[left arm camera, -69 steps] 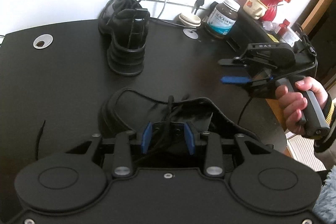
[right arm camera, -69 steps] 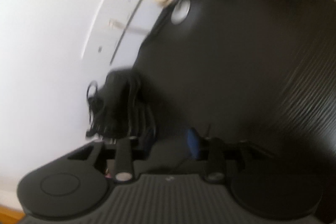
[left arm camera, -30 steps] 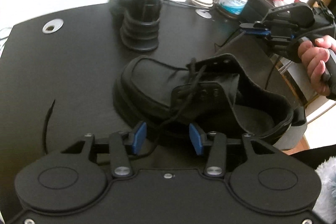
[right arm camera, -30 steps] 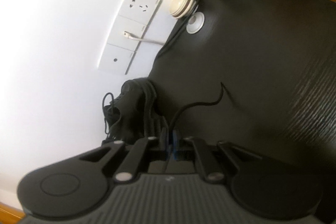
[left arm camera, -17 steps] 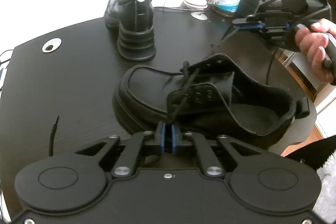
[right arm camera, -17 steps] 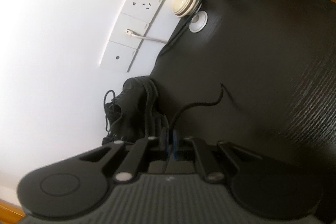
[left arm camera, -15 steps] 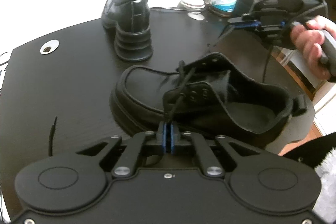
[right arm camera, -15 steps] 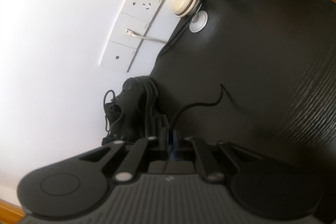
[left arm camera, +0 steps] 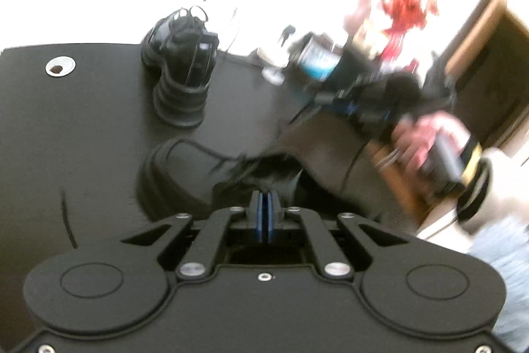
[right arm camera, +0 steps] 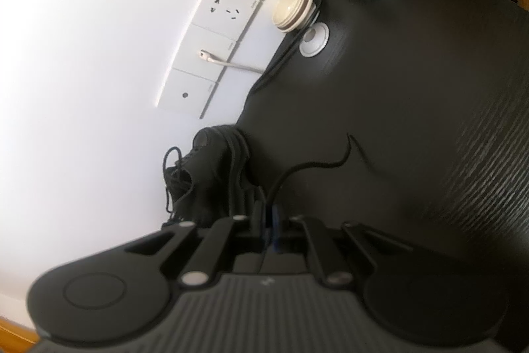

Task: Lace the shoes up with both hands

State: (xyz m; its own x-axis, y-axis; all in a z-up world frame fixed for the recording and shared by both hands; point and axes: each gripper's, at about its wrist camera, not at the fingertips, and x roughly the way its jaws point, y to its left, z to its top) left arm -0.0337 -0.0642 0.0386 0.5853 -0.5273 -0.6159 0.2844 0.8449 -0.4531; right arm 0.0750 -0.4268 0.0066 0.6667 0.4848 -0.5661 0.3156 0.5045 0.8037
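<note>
The left gripper point(left arm camera: 264, 204) is seen closed at lower centre above the near shoe point(left arm camera: 185, 174); a black lace point(right arm camera: 307, 168) is pinched by the right gripper point(right arm camera: 269, 217); the second shoe point(left arm camera: 182, 72) stands upper left.

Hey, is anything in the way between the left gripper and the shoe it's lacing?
Nothing visible. The left gripper is shut right over the near shoe, at its lace area, with no object between them. The picture is too blurred to show whether a lace is pinched. The other shoe stands farther back on the table, clear of it.
</note>
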